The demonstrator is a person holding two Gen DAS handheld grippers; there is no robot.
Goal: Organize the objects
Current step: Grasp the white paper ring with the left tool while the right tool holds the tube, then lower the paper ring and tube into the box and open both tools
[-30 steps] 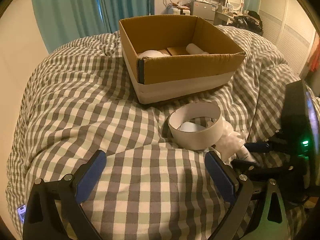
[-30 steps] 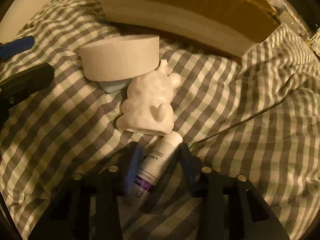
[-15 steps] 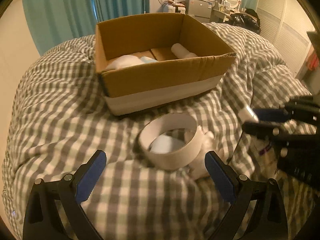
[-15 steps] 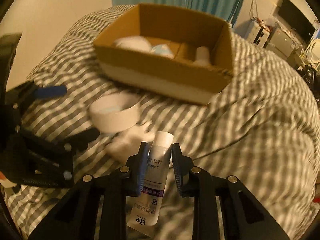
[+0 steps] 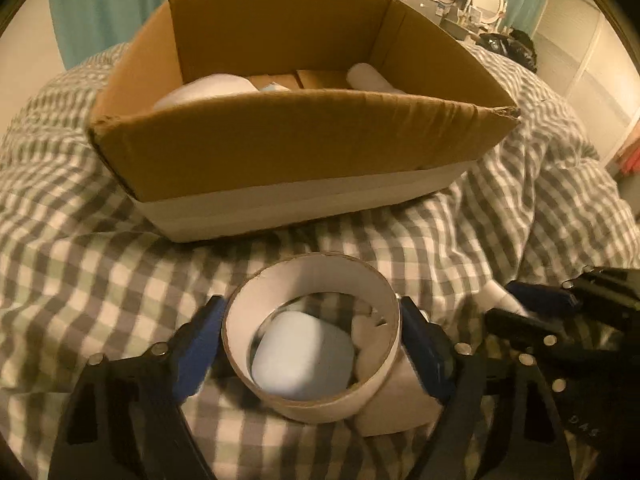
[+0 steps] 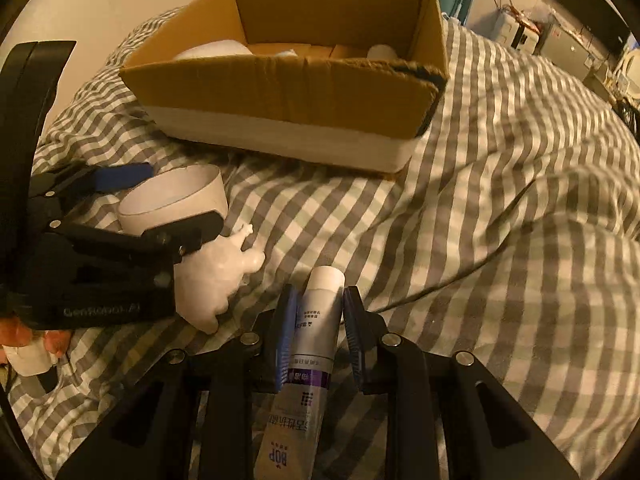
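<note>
A cardboard box (image 5: 304,148) sits on the checked bedspread, also in the right wrist view (image 6: 288,92), with white items inside. My left gripper (image 5: 312,340) has its blue pads on both sides of a white cardboard ring (image 5: 312,400) that lies over a pale blue item (image 5: 304,360); the ring also shows in the right wrist view (image 6: 172,204). A white figurine (image 6: 220,276) lies beside the ring. My right gripper (image 6: 316,312) is shut on a white tube with a purple band (image 6: 312,340), held above the bed.
The grey and white checked duvet (image 6: 500,240) covers the bed in soft folds. Teal curtains (image 5: 120,4) hang behind the box. Furniture and a screen (image 6: 580,4) stand at the far right.
My left gripper has moved forward and closed in around the white ring. My right gripper, shut on the tube, has lifted it off the bed and drawn back.
</note>
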